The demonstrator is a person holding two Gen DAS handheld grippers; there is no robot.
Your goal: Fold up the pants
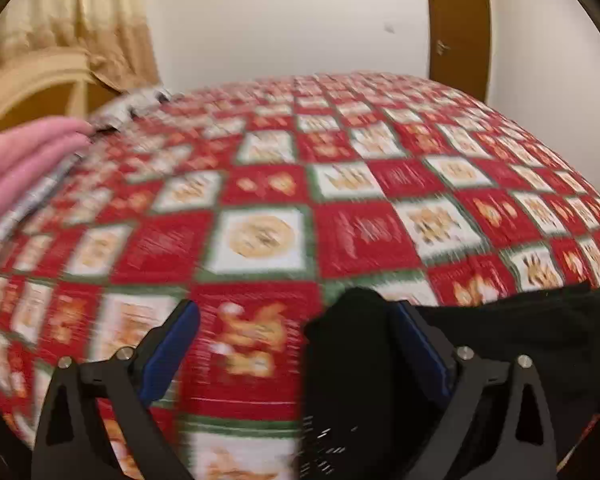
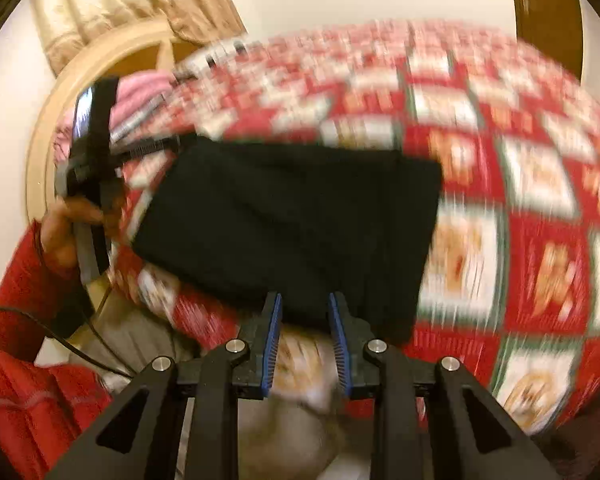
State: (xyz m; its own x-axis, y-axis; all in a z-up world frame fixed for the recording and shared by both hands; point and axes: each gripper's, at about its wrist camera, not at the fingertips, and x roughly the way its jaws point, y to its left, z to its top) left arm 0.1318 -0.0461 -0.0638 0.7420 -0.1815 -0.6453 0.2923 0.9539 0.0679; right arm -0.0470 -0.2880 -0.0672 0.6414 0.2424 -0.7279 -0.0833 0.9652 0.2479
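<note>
The black pants (image 2: pixel 288 216) lie folded into a rectangle on the red patterned bedspread (image 2: pixel 540 248) near the bed's front edge. In the left wrist view the pants (image 1: pixel 500 344) lie at the lower right, and a bunch of the black cloth drapes over the right finger. My left gripper (image 1: pixel 296 320) is open wide; in the right wrist view it shows at the far left (image 2: pixel 96 148), held in a hand. My right gripper (image 2: pixel 305 300) is open at the pants' near edge, with nothing between its blue pads (image 2: pixel 274 344). Both views are motion blurred.
Pink folded cloth (image 1: pixel 28 160) and grey patterned fabric (image 1: pixel 132 108) lie at the bed's far left by a cream headboard (image 1: pixel 40 80). A brown door (image 1: pixel 458 28) stands behind the bed. The bedspread (image 1: pixel 300 200) stretches wide beyond the pants.
</note>
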